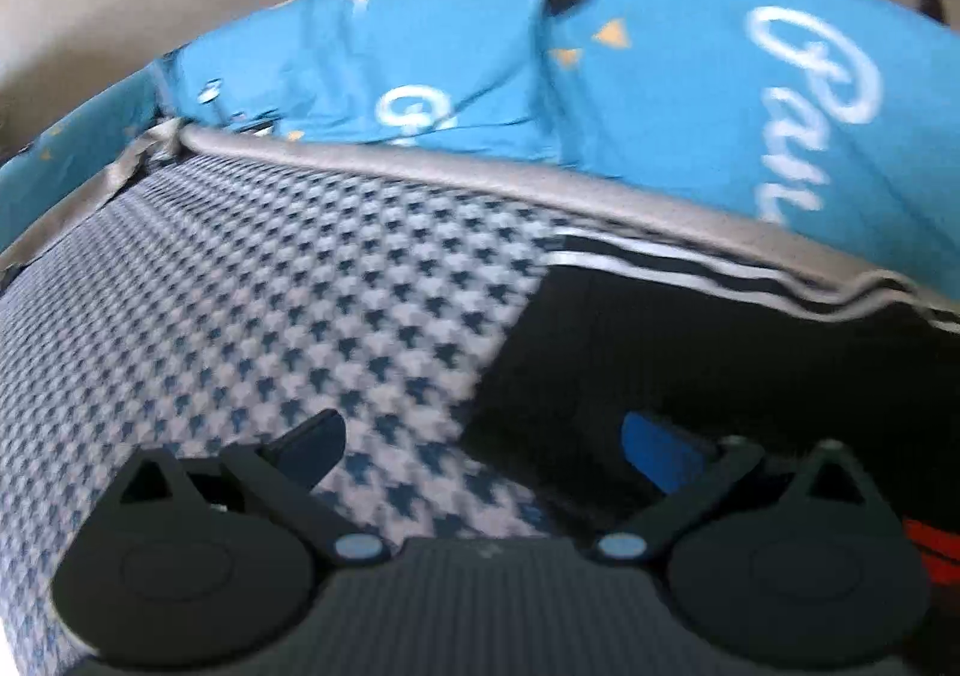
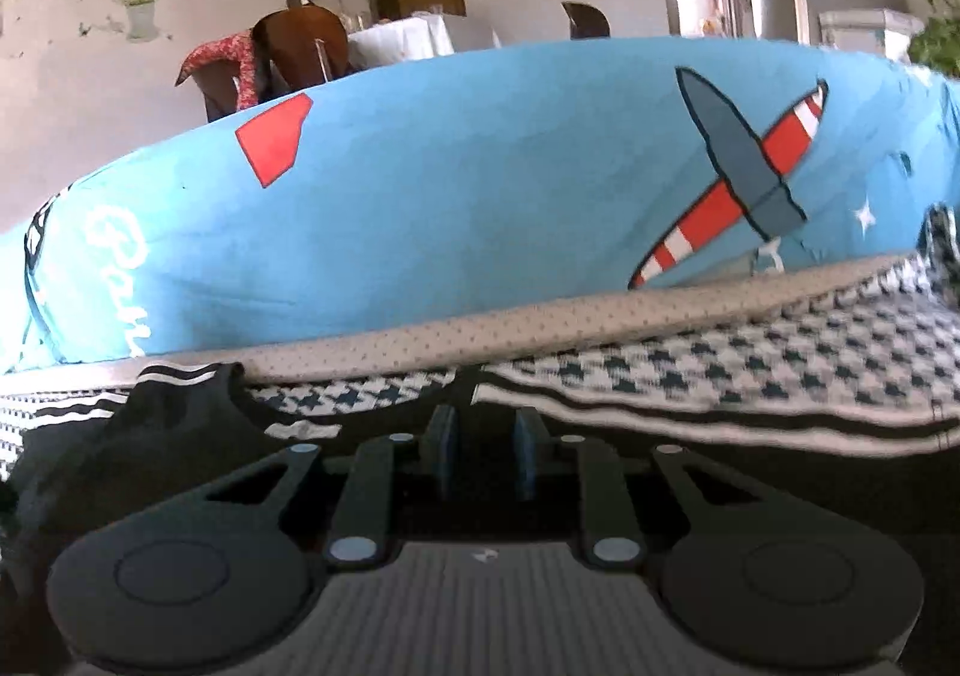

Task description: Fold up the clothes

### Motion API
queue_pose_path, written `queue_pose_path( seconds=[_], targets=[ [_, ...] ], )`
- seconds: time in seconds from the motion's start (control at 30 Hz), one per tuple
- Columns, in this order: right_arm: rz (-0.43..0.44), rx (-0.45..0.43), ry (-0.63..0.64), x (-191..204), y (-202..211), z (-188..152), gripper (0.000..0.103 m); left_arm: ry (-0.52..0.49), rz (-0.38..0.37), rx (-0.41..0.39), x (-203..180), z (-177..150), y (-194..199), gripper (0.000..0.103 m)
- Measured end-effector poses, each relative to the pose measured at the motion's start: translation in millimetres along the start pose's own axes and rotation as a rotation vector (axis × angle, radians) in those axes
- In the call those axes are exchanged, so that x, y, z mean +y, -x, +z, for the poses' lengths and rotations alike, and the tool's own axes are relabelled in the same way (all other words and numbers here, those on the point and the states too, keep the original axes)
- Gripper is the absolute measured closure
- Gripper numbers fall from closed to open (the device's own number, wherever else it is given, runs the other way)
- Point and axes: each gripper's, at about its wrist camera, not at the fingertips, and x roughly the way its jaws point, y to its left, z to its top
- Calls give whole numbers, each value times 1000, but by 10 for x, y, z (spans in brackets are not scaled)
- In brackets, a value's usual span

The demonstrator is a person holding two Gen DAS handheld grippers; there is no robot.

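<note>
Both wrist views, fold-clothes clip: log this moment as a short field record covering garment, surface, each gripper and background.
garment: houndstooth-patterned knit garment with black panels and white-striped trim, lying spread out
surface: bright blue bedsheet printed with aeroplanes and white script, beneath a beige dotted mat edge
left gripper: open, jaws wide apart, low over the garment, one finger above houndstooth, the other above black fabric
right gripper: jaws near together at the black collar area; whether they pinch fabric cannot be told
background: brown wooden chair, white-clothed table
</note>
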Motion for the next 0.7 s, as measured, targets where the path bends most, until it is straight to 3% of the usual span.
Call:
queue_pose_path(
  seconds=[0.17,0.23,0.37,0.7],
  targets=[
    [-13,-3,13,-33,-131,41,80,-83,-99,3,-203,-63,148,0],
    [-18,-9,34,-33,-167,63,72,-125,-130,13,-301,-115,172,0],
    [0,-19,68,-22,-230,98,63,-184,-147,39,-454,-223,154,0],
    [29,24,207,162,-499,36,59,-165,-159,35,-423,-247,102,0]
  ],
)
